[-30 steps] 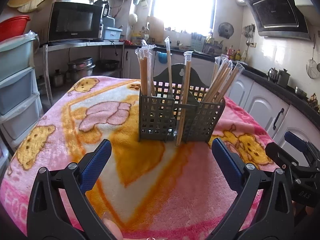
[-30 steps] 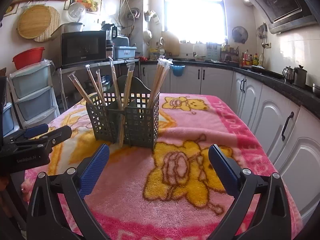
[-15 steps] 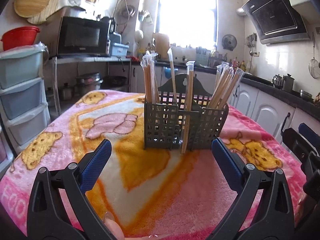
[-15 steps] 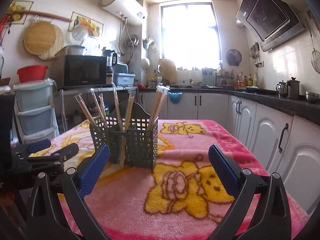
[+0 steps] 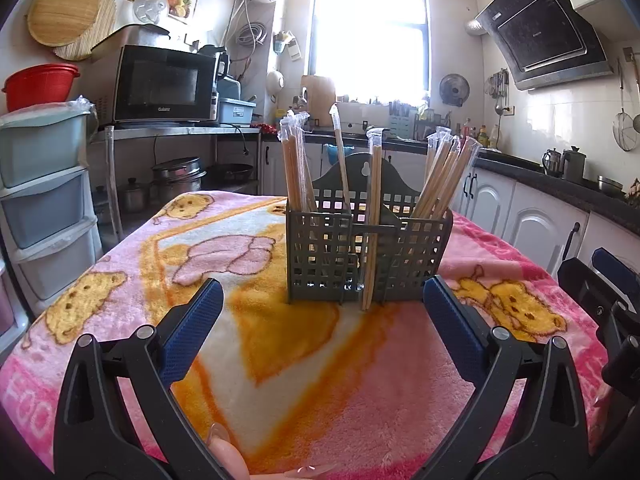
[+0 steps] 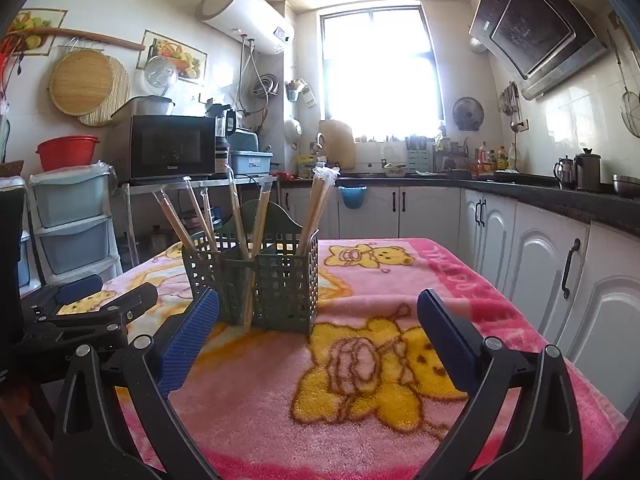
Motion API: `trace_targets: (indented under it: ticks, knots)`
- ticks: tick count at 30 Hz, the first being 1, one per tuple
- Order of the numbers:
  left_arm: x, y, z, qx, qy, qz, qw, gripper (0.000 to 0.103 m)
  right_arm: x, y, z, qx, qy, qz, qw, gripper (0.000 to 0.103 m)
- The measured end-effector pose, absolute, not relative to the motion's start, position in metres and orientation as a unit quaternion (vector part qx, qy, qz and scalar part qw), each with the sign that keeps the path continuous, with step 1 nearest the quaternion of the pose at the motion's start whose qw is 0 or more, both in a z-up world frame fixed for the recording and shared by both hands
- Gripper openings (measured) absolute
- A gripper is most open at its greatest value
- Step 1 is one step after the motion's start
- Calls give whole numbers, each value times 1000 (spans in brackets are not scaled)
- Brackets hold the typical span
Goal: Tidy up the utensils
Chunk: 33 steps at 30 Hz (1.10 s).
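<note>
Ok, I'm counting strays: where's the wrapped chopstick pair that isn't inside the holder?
In the left wrist view, the stray chopstick pair leans upright against the front of the grey holder, at its centre divider, its foot on the pink blanket.

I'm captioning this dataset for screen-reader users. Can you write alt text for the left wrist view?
A dark grid utensil caddy holding wrapped chopsticks stands on a pink cartoon-bear blanket, straight ahead of the open, empty left gripper. One wrapped pair leans against the caddy's front, outside it; a kitchen lies behind.
</note>
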<state>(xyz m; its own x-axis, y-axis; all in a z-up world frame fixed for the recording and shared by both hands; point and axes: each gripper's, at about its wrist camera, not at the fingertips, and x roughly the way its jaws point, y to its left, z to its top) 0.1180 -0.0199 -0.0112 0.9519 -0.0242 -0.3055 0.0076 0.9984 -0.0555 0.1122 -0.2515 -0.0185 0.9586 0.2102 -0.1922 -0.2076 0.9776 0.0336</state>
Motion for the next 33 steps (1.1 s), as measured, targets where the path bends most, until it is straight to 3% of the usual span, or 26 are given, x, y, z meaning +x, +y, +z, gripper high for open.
trace_targets:
  ticks: [33]
  knots:
    - [119, -18, -14, -31, 155, -9, 987, 93, 109, -247, -20, -1, 95, 99, 991, 97]
